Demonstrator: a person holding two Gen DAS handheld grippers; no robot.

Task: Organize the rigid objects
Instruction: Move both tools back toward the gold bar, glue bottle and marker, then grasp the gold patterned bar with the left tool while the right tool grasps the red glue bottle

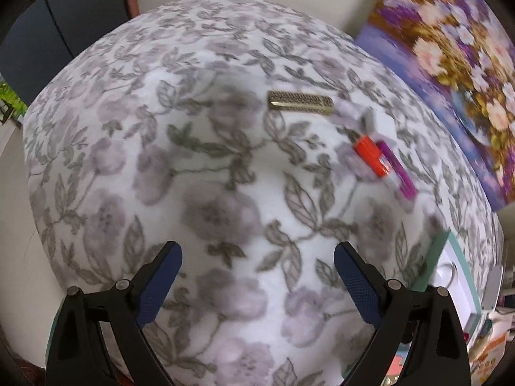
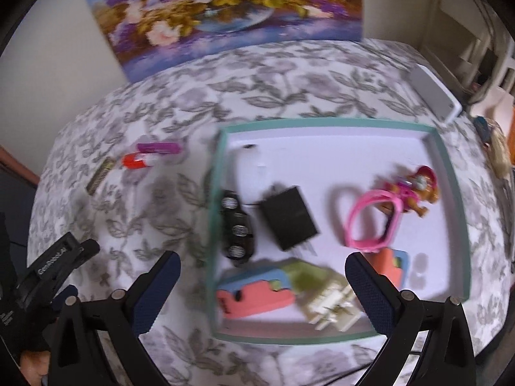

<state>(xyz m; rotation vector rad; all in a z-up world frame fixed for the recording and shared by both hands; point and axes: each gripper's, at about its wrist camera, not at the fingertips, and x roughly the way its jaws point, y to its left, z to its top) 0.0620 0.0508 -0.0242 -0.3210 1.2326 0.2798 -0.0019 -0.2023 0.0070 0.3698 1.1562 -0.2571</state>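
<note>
Three loose items lie on the floral tablecloth (image 1: 225,177): a brass patterned bar (image 1: 301,103), an orange-red tube (image 1: 371,157) and a purple tube (image 1: 397,169). My left gripper (image 1: 257,257) hovers open short of them, with nothing between its pads. In the right wrist view a teal-rimmed white box (image 2: 328,122) holds a black pack of round cells (image 2: 236,228), a black square block (image 2: 289,217), a pink band (image 2: 373,218), a toy figure (image 2: 415,189), coral-and-blue foam pieces (image 2: 254,296) and a cream plug (image 2: 328,308). My right gripper (image 2: 262,267) hangs open above the box's near side, gripping nothing.
A flower painting (image 2: 225,9) leans against the wall behind the table. A white flat device (image 2: 434,96) lies at the table's far right corner. The tubes (image 2: 151,154) and bar (image 2: 99,177) sit left of the box. The left gripper (image 2: 80,268) shows at the left edge.
</note>
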